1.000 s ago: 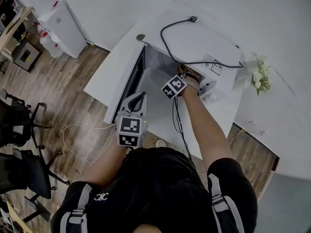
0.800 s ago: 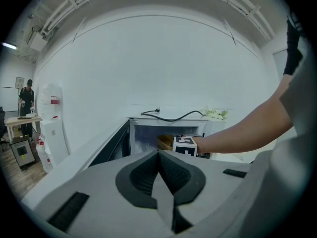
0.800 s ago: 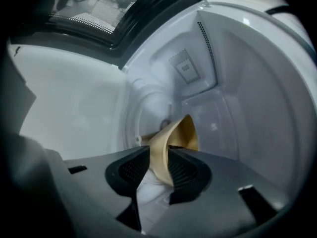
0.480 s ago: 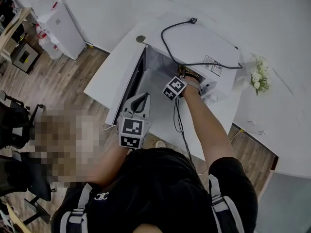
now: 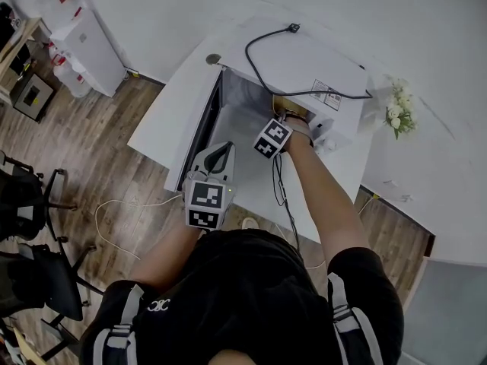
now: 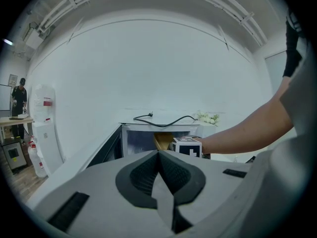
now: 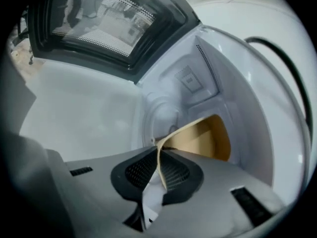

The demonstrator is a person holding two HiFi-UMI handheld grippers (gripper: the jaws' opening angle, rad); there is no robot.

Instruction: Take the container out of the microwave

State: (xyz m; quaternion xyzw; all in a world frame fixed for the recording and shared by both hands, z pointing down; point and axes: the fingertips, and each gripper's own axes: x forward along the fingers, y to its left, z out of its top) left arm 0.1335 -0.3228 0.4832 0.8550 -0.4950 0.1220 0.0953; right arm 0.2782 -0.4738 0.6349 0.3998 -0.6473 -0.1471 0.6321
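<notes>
The right tool (image 7: 158, 157) reaches into the open white microwave (image 5: 304, 63) on the worktop (image 5: 163, 120). Its jaws are closing on the thin rim of the tan container (image 7: 203, 138), which is pinched between the pads while the rest of it sits inside the cavity toward the right wall. The left tool (image 6: 159, 165) hangs back in front of the swung-out door (image 5: 204, 124), jaws together with nothing between them.
</notes>
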